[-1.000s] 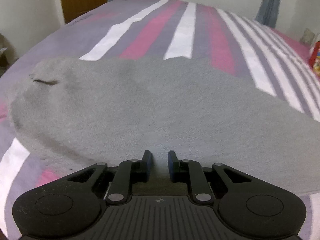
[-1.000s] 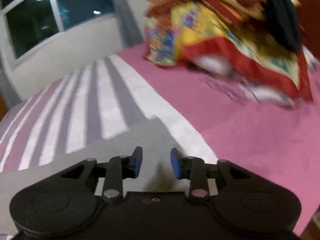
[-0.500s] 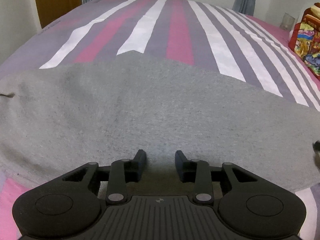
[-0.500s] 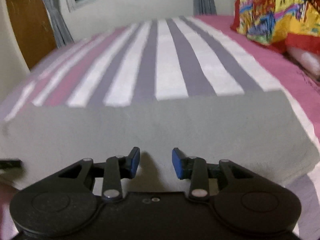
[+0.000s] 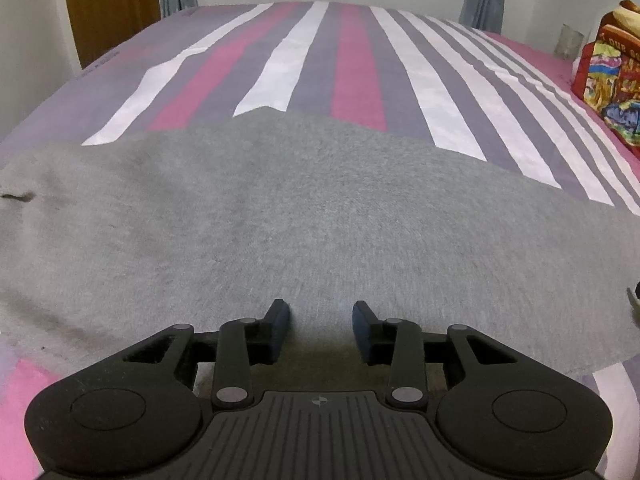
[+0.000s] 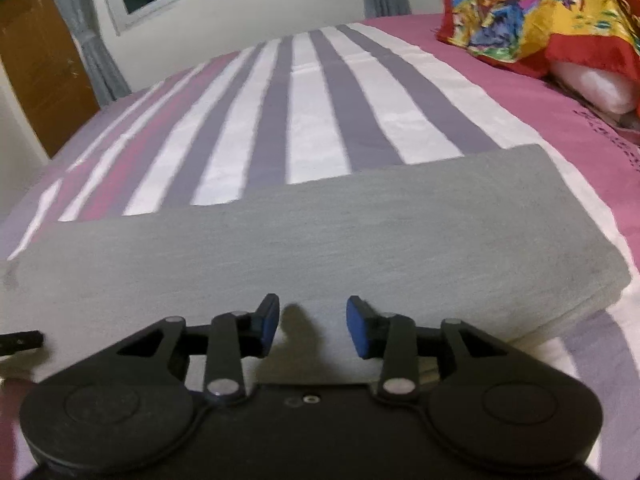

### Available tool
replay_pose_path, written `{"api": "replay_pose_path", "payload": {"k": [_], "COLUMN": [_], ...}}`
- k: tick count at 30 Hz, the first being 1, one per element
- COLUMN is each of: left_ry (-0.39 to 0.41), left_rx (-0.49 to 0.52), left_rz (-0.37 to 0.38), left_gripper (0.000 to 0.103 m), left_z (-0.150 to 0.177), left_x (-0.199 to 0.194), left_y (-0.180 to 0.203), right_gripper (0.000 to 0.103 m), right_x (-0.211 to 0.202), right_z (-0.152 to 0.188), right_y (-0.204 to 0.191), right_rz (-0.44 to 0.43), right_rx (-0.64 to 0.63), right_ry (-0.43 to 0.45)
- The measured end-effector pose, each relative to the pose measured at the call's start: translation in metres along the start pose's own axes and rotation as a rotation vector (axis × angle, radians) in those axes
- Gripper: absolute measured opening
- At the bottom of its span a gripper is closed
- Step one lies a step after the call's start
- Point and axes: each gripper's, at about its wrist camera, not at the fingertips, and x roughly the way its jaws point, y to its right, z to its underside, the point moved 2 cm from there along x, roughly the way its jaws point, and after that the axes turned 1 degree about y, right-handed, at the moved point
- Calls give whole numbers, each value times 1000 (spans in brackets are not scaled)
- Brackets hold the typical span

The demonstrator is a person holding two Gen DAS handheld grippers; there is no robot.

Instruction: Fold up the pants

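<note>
The grey pants [image 5: 304, 216] lie flat across the striped bed, folded lengthwise into one long band. In the left wrist view the wide waist end spreads to the left. In the right wrist view the leg end of the pants [image 6: 320, 240] stops at a straight hem on the right. My left gripper [image 5: 321, 330] is open and empty, low over the near edge of the pants. My right gripper [image 6: 312, 326] is open and empty over the near edge of the leg end.
The bed sheet [image 5: 356, 64] has pink, white and purple stripes. A bright patterned bundle of bedding [image 6: 536, 12] sits at the right on the pink part of the sheet, also seen in the left wrist view [image 5: 612, 80]. A brown door [image 5: 112, 4] stands at the far left.
Both grippers swung round to face across the pants and settled at their near edge. The left jaws opened wider. The pants have not moved.
</note>
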Motion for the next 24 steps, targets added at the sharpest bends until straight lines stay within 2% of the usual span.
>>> {"api": "replay_pose_path", "payload": {"k": [8,12,14,16,20,24], "left_ry": [27,24,30,34,31,25], "left_rx": [31,43,55,49,41,24], "left_rz": [60,50,37,31,42,40], "left_gripper": [38,40,51,56,56,56], "left_z": [2,8,11,14,15,16], "left_x": [-15,-9,-8,-8,-9,-12], "left_y": [21,27,26,23,18,20], "right_gripper": [38,38,39,39,39,44], "right_x": [-6,0,6,14,11,6], "right_z": [7,18,24,31,32,32], "right_y": [-74,-107,-115,-115,-111,-113], "right_rz": [-135,-166,-159,-130,-131,-113], "right_rx": [-90,-162,-182,-203,-176,-183], "right_ry": [8,-13,-34,-70,-65,-62]}}
